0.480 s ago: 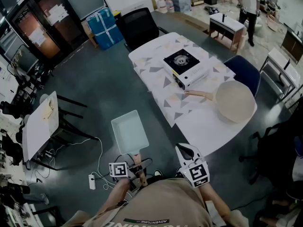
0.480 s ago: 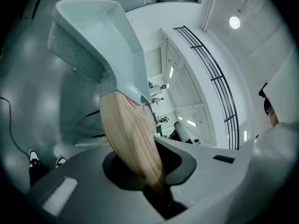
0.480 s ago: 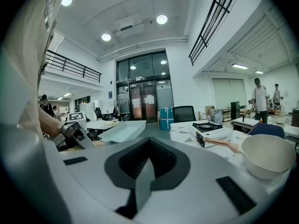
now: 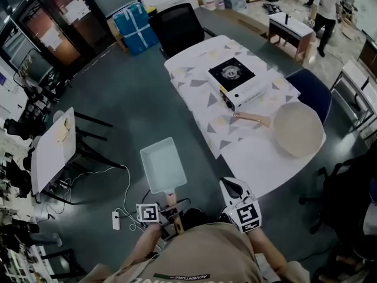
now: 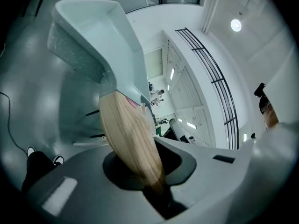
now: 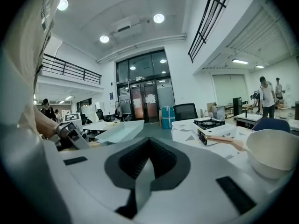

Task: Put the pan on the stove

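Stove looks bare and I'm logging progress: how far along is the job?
Done: the left gripper is clamped on the wooden handle of the square pan. In hand: that pan hangs over the floor, short of the table. Left: reaching the stove, whose burner is bare, and setting the pan down. The right gripper is shut and empty.
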